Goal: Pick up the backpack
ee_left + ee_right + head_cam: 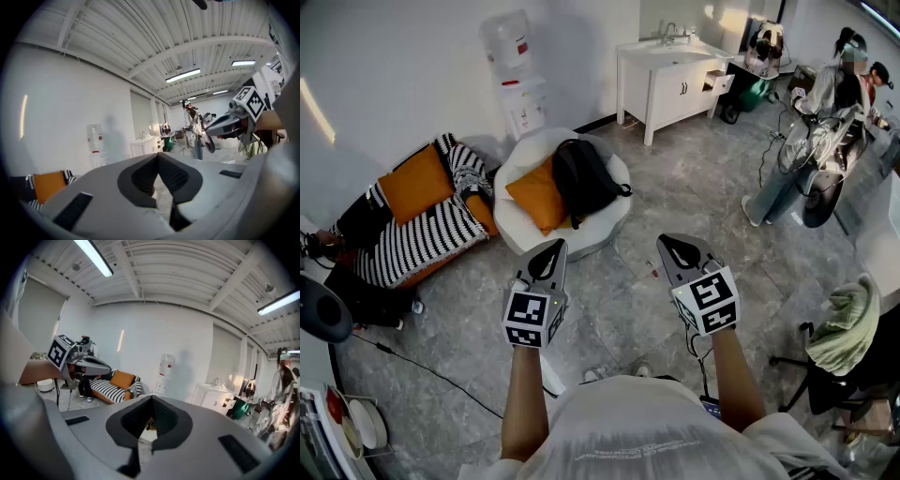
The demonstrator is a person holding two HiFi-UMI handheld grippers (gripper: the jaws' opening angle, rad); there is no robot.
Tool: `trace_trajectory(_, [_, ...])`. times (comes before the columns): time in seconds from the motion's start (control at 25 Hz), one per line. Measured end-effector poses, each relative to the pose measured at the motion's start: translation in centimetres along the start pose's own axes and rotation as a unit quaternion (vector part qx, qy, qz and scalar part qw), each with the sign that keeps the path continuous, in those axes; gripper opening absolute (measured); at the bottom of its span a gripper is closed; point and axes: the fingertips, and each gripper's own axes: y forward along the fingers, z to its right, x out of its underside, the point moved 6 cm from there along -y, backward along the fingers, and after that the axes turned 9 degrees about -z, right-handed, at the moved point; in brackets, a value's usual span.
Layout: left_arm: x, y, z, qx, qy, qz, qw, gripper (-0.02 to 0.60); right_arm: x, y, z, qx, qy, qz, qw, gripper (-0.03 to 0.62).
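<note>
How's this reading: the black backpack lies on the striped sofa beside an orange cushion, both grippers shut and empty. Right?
No. The head view shows the black backpack lying on the round white chair, not the striped sofa. It is beside an orange cushion, and the left gripper and right gripper are shut and empty.
</note>
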Motion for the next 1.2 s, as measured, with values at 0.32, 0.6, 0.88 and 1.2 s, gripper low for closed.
trace_trajectory(0.32, [0.3,1.4,0.8,0.015,-0.020,-0.005,0.9997,0.018,-0.2,-0.3,1.3,0.015,0.002,0.050,0.999,0.000])
trace_trajectory(0.6, [-0.2,1.6,2.8,0.006,-0.015,-0.013,0.9998,0.020,0.5,-0.7,3.5,0.002,0.007,0.048,0.999,0.000])
trace_trajectory(0.88, [-1.1,2.4,5.5,-0.011,-0.038,-0.024,0.9989,0.020,1.8,-1.4,6.5,-0.027,0.006,0.049,0.998,0.000])
trace_trajectory(1.2, [-1.3,2.8,7.8,-0.016,-0.044,-0.034,0.9983,0.020,3.5,-2.3,9.8,-0.041,0.025,0.061,0.997,0.000])
